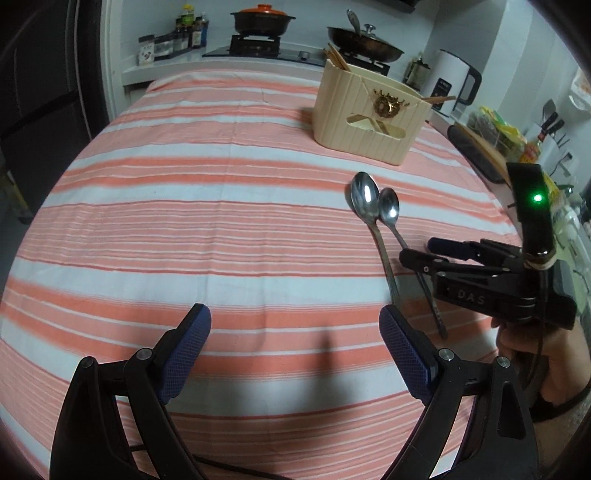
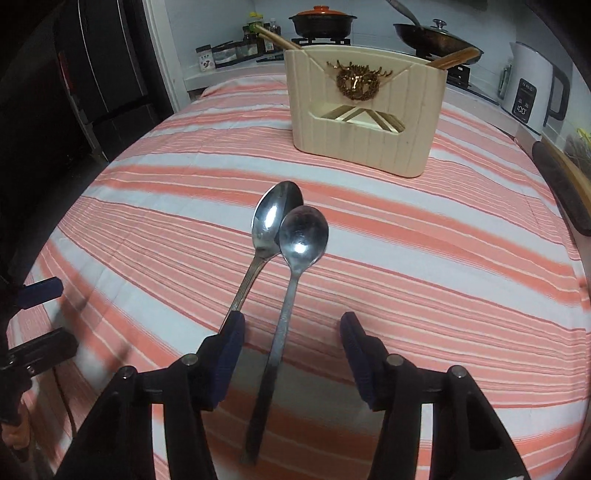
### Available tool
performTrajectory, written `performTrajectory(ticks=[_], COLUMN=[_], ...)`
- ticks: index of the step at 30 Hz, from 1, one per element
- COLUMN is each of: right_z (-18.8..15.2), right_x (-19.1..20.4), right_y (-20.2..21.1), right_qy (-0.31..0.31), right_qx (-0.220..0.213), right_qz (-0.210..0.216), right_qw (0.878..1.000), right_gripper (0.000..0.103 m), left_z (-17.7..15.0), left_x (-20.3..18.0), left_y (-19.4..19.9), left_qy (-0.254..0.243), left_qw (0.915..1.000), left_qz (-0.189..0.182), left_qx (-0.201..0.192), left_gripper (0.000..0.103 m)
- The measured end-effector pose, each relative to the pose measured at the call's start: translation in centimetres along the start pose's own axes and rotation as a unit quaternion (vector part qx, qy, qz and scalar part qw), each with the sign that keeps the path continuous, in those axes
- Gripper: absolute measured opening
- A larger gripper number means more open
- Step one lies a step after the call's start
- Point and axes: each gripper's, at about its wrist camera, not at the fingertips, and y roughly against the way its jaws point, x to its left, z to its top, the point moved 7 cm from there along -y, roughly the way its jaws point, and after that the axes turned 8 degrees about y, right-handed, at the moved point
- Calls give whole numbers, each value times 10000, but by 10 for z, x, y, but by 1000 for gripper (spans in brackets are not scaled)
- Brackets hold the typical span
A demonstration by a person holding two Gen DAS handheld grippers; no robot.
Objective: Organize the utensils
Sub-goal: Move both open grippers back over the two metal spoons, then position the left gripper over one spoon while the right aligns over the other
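Observation:
Two steel spoons lie side by side on the striped cloth, bowls touching: a larger spoon [image 2: 275, 218] [image 1: 364, 199] and a smaller spoon [image 2: 303, 234] [image 1: 389, 208]. My right gripper [image 2: 291, 328] [image 1: 415, 251] is open and straddles the smaller spoon's handle, with the larger spoon's handle at its left finger. My left gripper [image 1: 295, 325] is open and empty, left of the spoon handles. A cream utensil holder [image 2: 364, 110] [image 1: 369, 110] with wooden chopsticks [image 2: 275, 37] stands beyond the spoons.
A stove with an orange-lidded pot [image 1: 262, 20] and a pan [image 1: 364, 40] is behind the table. A white kettle [image 2: 532, 92] and a dark tray [image 2: 561, 184] sit at the right edge. A dark fridge [image 2: 103, 74] stands on the left.

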Motion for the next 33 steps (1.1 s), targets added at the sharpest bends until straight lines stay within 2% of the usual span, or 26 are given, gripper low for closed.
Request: performTrajectory(ticks=[2, 4, 6, 7, 9, 10, 17, 23, 25, 29, 31, 32, 33], right_z=[-1, -1, -1, -2, -5, -7, -34, -59, -67, -75, -76, -76, -76], right_x=[0, 1, -1, -3, -10, -14, -66, -111, -124, -138, -138, -138, -138], right_y=[-8, -6, -4, -3, -1, -1, 16, 31, 35, 42, 44, 44, 45], right_qy=[13, 108, 125, 102, 2, -40, -432, -784, -896, -1037, -1071, -1086, -1095], right_qx=[51, -16, -60, -70, -84, -87, -119, -88, -96, -116, -178, -219, -271], right_qz=[-100, -208, -247, -267, -295, -333, -778, -1147, -1258, -1283, -1197, -1146, -1079], right_qw=[9999, 9997, 9996, 9996, 9995, 9994, 9960, 9903, 9880, 9862, 9869, 9872, 9877], right_gripper=[53, 47, 27, 23, 10, 8, 8, 8, 8, 8, 12, 20, 35], left_z=[0, -1, -2, -3, -5, -6, -3, 14, 19, 23, 21, 20, 18], left_x=[0, 0, -2, -3, -7, -9, -36, -67, -73, -78, -77, -76, -74], left_y=[0, -1, -3, -4, -6, -7, -20, -49, -62, -84, -93, -97, -99], left_qy=[3, 6, -5, -20, -56, -81, -254, -494, -499, -606, -713, -739, -741], left_qw=[10000, 10000, 10000, 10000, 10000, 9999, 9995, 9982, 9982, 9977, 9965, 9959, 9955], left_qz=[7, -1, 5, 5, 0, -12, -146, -230, -185, 140, 362, 453, 526], left_qx=[-20, -14, 16, 29, 60, 74, 149, 229, 264, 250, 254, 260, 255], left_gripper=[93, 93, 93, 93, 93, 93, 93, 93, 93, 93, 93, 93, 93])
